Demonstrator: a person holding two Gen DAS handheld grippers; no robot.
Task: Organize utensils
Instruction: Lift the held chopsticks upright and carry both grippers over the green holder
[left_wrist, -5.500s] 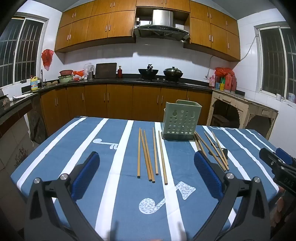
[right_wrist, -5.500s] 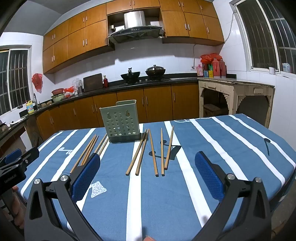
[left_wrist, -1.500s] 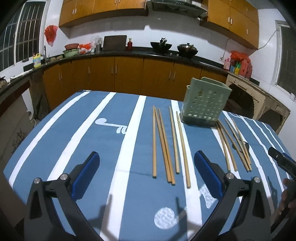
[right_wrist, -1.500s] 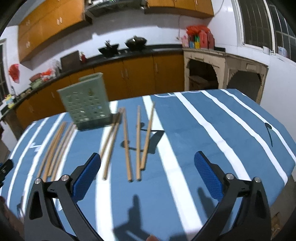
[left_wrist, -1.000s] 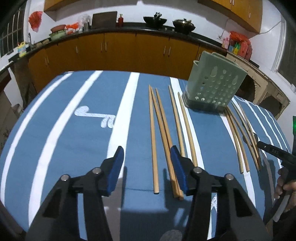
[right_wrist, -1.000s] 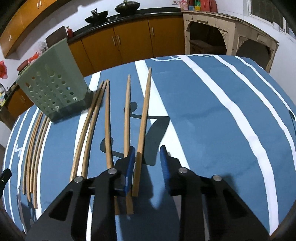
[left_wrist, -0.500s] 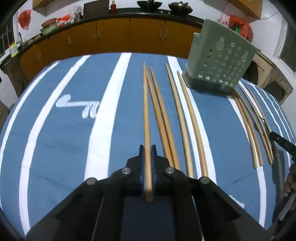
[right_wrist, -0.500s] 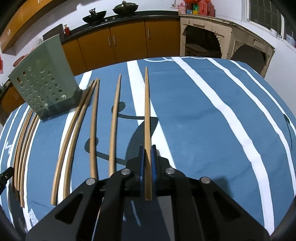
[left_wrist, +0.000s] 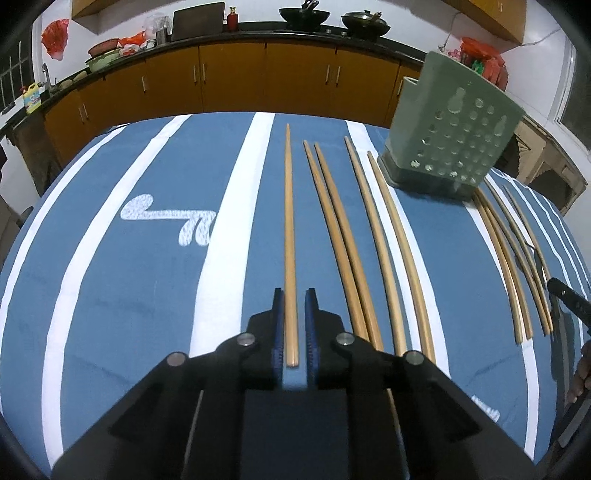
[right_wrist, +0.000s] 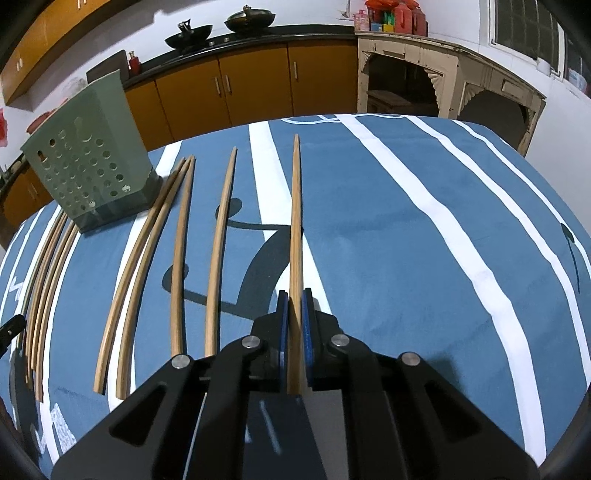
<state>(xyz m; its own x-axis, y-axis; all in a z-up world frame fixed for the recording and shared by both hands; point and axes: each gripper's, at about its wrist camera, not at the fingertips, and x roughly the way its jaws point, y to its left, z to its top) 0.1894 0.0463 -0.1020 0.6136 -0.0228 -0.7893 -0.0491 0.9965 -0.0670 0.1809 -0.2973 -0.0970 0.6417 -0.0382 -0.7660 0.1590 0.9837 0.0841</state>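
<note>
On your left, your left gripper (left_wrist: 294, 325) is clamped on the outermost chopstick (left_wrist: 289, 236), flat on the tablecloth (left_wrist: 110, 295); right of it, the green holder (left_wrist: 452, 142) stands. Your right gripper (right_wrist: 293, 328) pinches another chopstick (right_wrist: 295, 221). Gripped at the very end, each could pivot or slip when lifted.
</note>
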